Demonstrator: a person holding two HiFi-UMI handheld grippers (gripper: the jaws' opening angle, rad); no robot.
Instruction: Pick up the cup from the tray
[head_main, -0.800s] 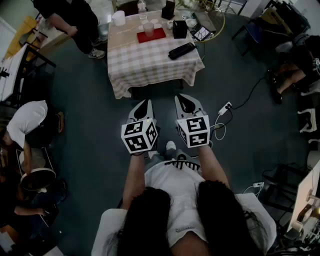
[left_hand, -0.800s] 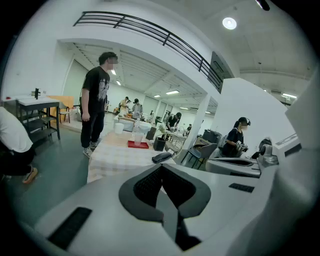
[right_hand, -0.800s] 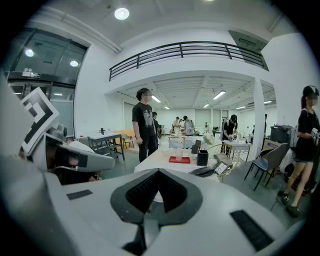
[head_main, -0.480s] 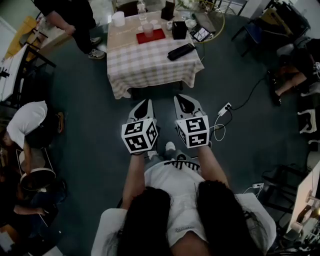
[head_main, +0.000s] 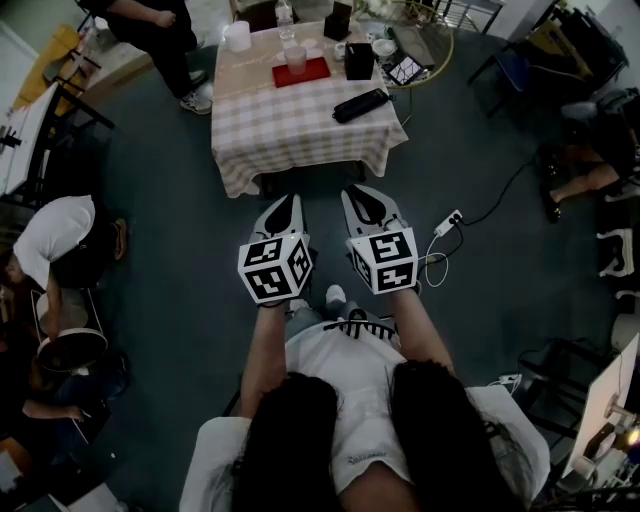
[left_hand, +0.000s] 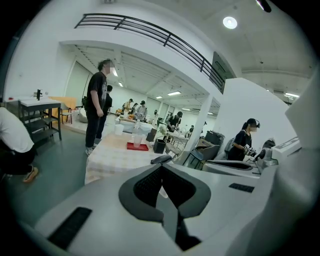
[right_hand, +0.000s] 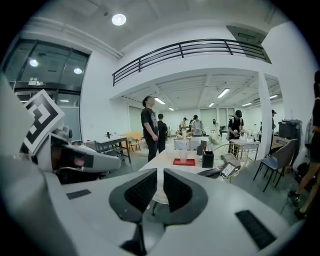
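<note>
Head view is being filled mostly by the two claws, which are being held side by side, low in front of the person, over the dark floor and well short of the worktop (head_main: 300, 125). The left claw (head_main: 288, 206) is being held closed with nothing between its jaws. The right claw (head_main: 358, 198) is likewise being held closed and empty. In each gripper view only the distant worktop is being glimpsed through the thin gap between the pads.

Nothing of the task is being shown as done. The cup (head_main: 296, 58), a clear one, is being carried upright by the red tray (head_main: 312, 72) toward the far side of the checked worktop, and it is being touched by neither claw. The approach, the opening of a claw, the grasp and the lift are all being judged as left to do.

Relative to the claws, the cup is being seen well apart and ahead, roughly in line with the left claw. In the right gripper view it is being framed just above the closed jaws; in the left gripper view it is being framed above and to the left of them.
</note>
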